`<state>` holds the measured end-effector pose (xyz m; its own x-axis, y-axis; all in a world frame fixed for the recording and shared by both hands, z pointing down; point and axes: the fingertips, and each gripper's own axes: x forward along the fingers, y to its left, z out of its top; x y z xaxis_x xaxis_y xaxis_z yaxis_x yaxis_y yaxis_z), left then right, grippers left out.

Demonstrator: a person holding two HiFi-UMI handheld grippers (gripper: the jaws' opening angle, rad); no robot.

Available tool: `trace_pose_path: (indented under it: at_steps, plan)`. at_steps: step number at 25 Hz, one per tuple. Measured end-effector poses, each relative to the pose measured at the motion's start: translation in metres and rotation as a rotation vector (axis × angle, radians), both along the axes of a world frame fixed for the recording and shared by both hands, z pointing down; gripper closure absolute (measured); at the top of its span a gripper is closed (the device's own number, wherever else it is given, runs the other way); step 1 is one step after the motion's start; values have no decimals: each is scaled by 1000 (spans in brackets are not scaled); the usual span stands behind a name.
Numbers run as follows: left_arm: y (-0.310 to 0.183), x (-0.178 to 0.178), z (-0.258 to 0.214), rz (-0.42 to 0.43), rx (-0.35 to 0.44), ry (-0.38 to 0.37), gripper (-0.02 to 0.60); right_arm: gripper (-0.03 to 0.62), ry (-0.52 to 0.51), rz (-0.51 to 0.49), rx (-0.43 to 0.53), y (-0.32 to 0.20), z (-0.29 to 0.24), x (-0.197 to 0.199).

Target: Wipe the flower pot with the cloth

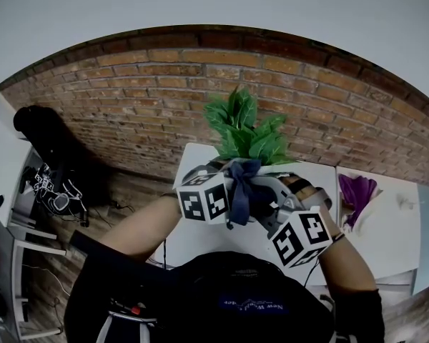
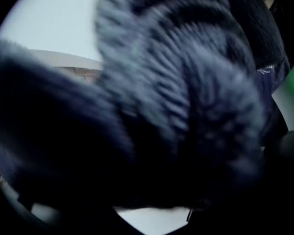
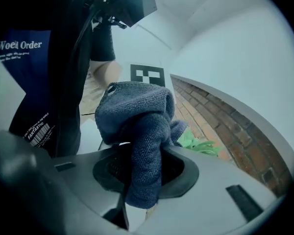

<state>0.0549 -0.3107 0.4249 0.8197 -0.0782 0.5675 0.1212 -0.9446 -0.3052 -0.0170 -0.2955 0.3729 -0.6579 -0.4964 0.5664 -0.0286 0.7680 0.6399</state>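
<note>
Pinching blue cloth in right tongs, pressed together on it; draped over left tongs, grip there impossible to tell; held just before green plant above desk

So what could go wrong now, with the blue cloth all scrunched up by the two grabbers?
1. The cloth is a bunched wad in the right gripper, whose jaws are shut on it; it may slip out or wipe poorly.
2. Cloth smothers the left gripper camera's view, so aiming that gripper could be hard.
3. The plant stands close behind both grippers; a clumsy push might tip it over on the table.
</note>
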Motion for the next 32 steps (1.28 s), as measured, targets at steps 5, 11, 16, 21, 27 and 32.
trace_pose_path:
  at_steps: [5,11,16,21,27,32]
  plan:
    - [-2,0,-2,3,35,-3,60,488,6,-40,-101,20,11,7]
    - [1,0,-14,19,10,49,60,490,-118,-59,-163,26,-11,14]
    - [11,2,-19,57,20,65,61,490,-315,57,-113,-12,-48,26]
    - [7,2,-18,45,20,75,61,490,-216,44,-106,-8,-32,23]
    - [-4,-5,-25,6,39,107,62,490,-151,-71,-201,33,-5,19]
    - [0,-2,-34,32,20,159,63,490,-206,-98,-200,38,-15,21]
